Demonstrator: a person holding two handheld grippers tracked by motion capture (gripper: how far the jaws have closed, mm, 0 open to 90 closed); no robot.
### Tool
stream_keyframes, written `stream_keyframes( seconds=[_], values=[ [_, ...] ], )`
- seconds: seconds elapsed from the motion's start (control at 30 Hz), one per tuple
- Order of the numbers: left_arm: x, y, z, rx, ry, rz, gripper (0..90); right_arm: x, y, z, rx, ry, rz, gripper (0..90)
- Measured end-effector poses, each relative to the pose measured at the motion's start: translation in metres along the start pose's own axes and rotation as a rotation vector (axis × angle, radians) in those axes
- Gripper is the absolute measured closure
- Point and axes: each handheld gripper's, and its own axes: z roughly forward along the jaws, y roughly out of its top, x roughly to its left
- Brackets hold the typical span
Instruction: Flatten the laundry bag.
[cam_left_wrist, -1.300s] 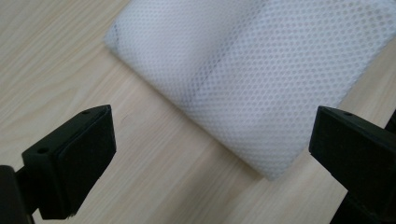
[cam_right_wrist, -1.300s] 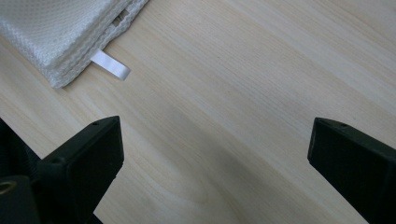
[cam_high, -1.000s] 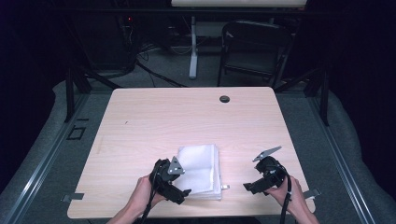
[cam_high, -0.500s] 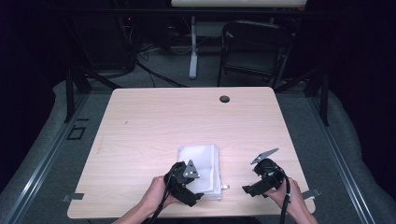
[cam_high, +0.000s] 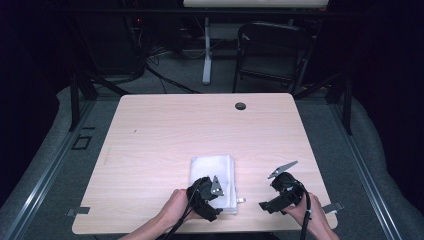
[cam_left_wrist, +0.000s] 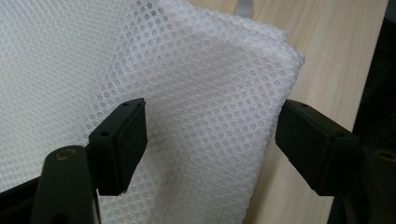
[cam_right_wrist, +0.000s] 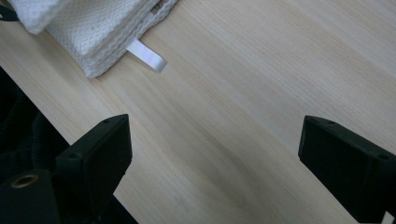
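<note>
White mesh cloth, folded into a thick pad, lies on the wooden table near the front edge, a little left of centre. A small white tag sticks out from its right side, flat on the wood.

Left gripper sits low over the front corner of the cloth. Jaws spread wide, one pad pressed on the mesh, the other out past the folded edge over bare wood. Nothing grasped yet. In the high view the left gripper overlaps the near end of the pad, hand behind it at the table edge.

Right gripper is well apart to the right, over bare table. Its own view shows jaws released and wide, only wood grain between them, the cloth corner and tag off at upper left.

Judgement: step in hand looks like a pinch on the corner, to lift or unfold.

- The mesh is stacked in several layers at the edge. Decide which are wanted; a deep bite takes the whole pad, a shallow one peels the top layers.
- Bring the outer pad in under or against the fold before closing, so the jaws meet across cloth, not wood.
- Close slowly; open weave is slippery and may snag on pad edges.
- Lift straight and gently, watching that lower layers do not drag.
- Right gripper could come over to pin the far side or take the tag corner if the pad slides.
</note>
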Motion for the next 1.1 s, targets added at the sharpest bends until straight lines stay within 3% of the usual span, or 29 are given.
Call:
stream_keyframes(
  seconds=[0.03,0.2,0.4,0.53,0.57,0.6,0.8,0.83,0.87,0.97,1.0,1.1],
  values=[
    [0.0,0.0,0.001,0.008,0.003,0.004,26.3,0.001,0.001,0.001,-0.007,0.018,0.002,9.4],
    [0.001,-0.002,0.007,0.027,0.008,0.019,30.1,0.005,0.005,0.003,0.0,0.02,-0.016,9.7],
    [0.003,-0.002,0.012,0.027,-0.005,0.026,37.1,0.01,0.015,0.012,0.039,0.039,-0.033,11.3],
    [0.002,-0.002,0.012,0.034,0.001,0.044,40.0,0.014,0.024,0.017,0.052,0.035,-0.071,12.5],
    [0.002,-0.002,0.012,0.031,0.0,0.048,41.7,0.016,0.024,0.02,0.038,0.041,-0.058,12.7],
    [0.003,-0.003,0.012,0.027,-0.011,0.05,46.4,0.017,0.025,0.02,0.051,0.047,-0.073,13.1],
    [0.003,-0.003,0.011,0.034,-0.008,0.053,55.8,0.02,0.033,0.026,0.075,0.044,-0.103,15.5],
    [0.003,-0.003,0.011,0.034,-0.008,0.051,58.1,0.021,0.034,0.028,0.078,0.062,-0.099,16.8],
    [0.003,-0.003,0.011,0.034,-0.008,0.05,59.9,0.022,0.034,0.028,0.095,0.048,-0.106,17.7],
    [0.004,-0.003,0.011,0.03,-0.004,0.048,65.4,0.024,0.034,0.028,0.085,0.053,-0.104,21.5],
    [0.005,-0.004,0.011,0.025,-0.006,0.046,66.1,0.026,0.033,0.029,0.056,0.062,-0.081,22.9],
    [0.007,-0.005,0.009,0.02,-0.007,0.04,71.1,0.027,0.034,0.027,0.074,0.054,-0.113,27.1]
  ],
)
